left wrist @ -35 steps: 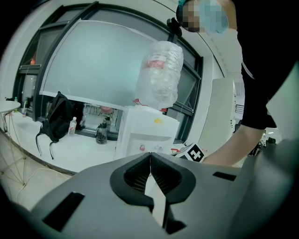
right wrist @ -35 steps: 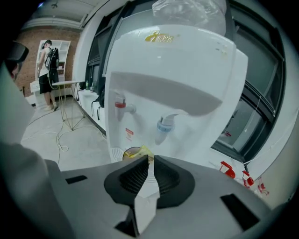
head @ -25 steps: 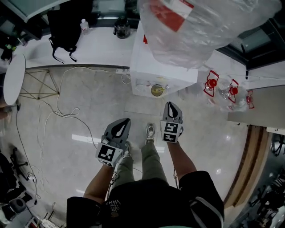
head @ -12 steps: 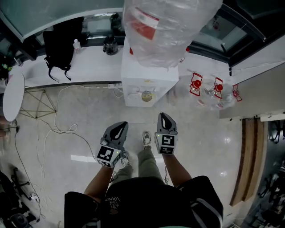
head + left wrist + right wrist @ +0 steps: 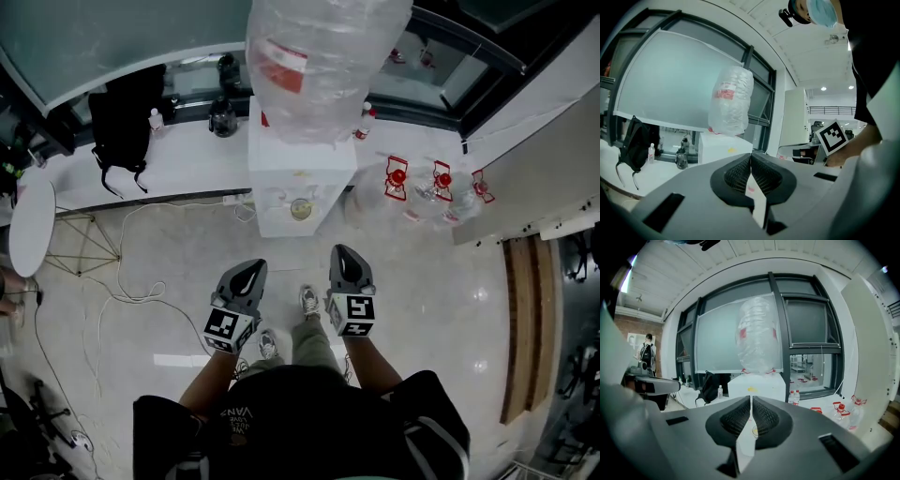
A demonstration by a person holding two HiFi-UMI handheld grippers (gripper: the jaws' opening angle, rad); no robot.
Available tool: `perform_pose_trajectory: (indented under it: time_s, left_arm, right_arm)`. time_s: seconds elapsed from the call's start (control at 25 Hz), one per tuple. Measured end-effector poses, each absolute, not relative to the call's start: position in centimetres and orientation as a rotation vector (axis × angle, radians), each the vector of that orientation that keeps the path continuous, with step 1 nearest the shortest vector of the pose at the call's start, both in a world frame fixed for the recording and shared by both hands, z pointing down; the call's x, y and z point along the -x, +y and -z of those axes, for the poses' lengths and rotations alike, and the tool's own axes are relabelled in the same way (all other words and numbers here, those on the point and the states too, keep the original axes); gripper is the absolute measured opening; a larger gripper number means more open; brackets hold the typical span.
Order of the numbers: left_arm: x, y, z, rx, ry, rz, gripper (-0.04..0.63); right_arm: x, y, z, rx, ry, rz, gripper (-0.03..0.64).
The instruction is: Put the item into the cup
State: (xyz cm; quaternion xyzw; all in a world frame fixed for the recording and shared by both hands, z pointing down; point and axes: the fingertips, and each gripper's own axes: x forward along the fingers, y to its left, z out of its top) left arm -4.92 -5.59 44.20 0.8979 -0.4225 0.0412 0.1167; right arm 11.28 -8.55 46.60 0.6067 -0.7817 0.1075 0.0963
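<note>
The cup (image 5: 300, 208), as best I can read it, is the small round thing with a yellowish inside, sitting in the niche at the front of the white dispenser (image 5: 305, 155). In my right gripper view it shows just past the jaw tips, low on the dispenser's front. I cannot make out any item to go into it. A big bottle (image 5: 319, 56) wrapped in clear plastic stands upright on top of the dispenser.

My left gripper (image 5: 249, 270) and right gripper (image 5: 343, 255) hang side by side over the pale floor (image 5: 422, 281), apart from the dispenser and both pointing toward it. On each, the jaws are pressed together, ribbed pads meeting at the tips, with nothing pinched between them. One shoe (image 5: 309, 300) shows between the two grippers.

Left of the dispenser runs a white counter (image 5: 192, 155). On it are a black backpack (image 5: 127, 117), a small clear bottle (image 5: 151, 119) just beside the backpack, and a dark jug (image 5: 222, 117) nearer the dispenser. To the dispenser's right, clear jugs with red handles (image 5: 436, 183) lie on the floor. A white cable (image 5: 122, 272) loops across the floor to my left, and a round white table (image 5: 33, 225) sits at the far left edge.
</note>
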Motion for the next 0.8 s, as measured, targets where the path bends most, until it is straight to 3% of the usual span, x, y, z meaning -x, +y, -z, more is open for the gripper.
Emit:
perform_pose_trajectory:
  time_s: [0.8]
  left_arm:
    - [5.3, 0.4, -41.0, -2.724, -1.134, -0.081, 0.02]
  right_arm:
    - [-8.7, 0.8, -40.3, -1.797, -2.442, -0.266, 0.049]
